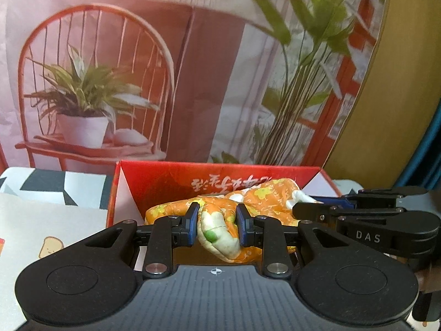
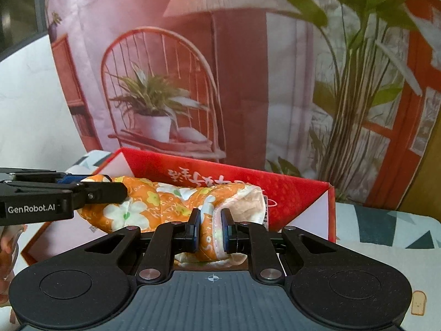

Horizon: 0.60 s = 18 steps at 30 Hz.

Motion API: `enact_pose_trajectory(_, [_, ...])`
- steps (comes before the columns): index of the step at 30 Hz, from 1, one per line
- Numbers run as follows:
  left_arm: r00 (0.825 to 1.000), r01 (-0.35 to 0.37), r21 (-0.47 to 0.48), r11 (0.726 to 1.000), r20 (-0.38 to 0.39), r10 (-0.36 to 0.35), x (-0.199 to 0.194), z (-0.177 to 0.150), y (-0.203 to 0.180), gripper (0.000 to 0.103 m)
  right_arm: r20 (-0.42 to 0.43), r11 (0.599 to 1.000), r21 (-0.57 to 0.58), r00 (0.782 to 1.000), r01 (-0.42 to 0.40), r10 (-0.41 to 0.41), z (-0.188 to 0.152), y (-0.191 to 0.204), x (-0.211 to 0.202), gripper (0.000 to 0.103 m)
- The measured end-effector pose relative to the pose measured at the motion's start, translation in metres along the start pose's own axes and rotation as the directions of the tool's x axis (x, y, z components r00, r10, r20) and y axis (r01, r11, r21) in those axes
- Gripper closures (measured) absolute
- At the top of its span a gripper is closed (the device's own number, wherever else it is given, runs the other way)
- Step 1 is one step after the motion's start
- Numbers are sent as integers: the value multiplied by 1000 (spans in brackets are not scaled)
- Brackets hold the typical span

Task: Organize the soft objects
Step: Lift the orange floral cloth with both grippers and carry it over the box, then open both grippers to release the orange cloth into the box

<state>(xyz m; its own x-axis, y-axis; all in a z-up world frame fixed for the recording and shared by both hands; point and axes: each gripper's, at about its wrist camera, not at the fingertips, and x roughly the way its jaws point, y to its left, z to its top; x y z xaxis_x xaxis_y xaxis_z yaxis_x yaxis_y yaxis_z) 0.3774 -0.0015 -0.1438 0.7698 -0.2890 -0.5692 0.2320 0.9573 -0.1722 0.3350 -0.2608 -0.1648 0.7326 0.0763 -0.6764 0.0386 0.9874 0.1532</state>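
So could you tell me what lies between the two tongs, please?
The orange floral cloth spans it, pinched by left tongs and right tongs; both wrist views show it.

A printed backdrop [image 1: 137, 55] of a chair and potted plants stands behind the patterned table cover [image 2: 386, 229].

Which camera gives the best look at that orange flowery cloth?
The right wrist view: the orange flowery cloth stretches across the red box, showing both pinched ends. The left wrist view shows a bunched fold and less of its length.
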Motion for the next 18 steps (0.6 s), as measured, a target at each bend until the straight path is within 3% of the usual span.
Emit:
enact_pose_trajectory(7, [993, -11, 14, 1000, -117, 13, 23, -1, 3, 72, -89, 1000, -7, 996, -2, 2, 2, -5, 22, 88])
enact_pose_trajectory(9, [987, -26, 27, 999, -156, 30, 27, -2, 2, 71, -120, 1000, -1, 993, 2, -2, 3, -6, 27, 82])
enact_pose_trajectory(11, [984, -15, 34, 999, -175, 20, 27, -2, 1, 62, -140, 1000, 1, 990, 5, -5, 1, -6, 29, 80])
enact_pose_trajectory(13, [983, -4, 44, 999, -183, 12, 24, -1, -2, 43, -150, 1000, -4, 989, 4, -5, 1, -5, 28, 74])
enact_pose_trajectory(15, [981, 3, 66, 998, -192, 10, 20, -2, -7, 35, -146, 1000, -13, 989, 5, -7, 1, -3, 24, 62])
enact_pose_trajectory(18, [982, 14, 95, 995, -188, 5, 10, -3, -14, 34, -134, 1000, -23, 991, 13, -15, 0, -1, 16, 56])
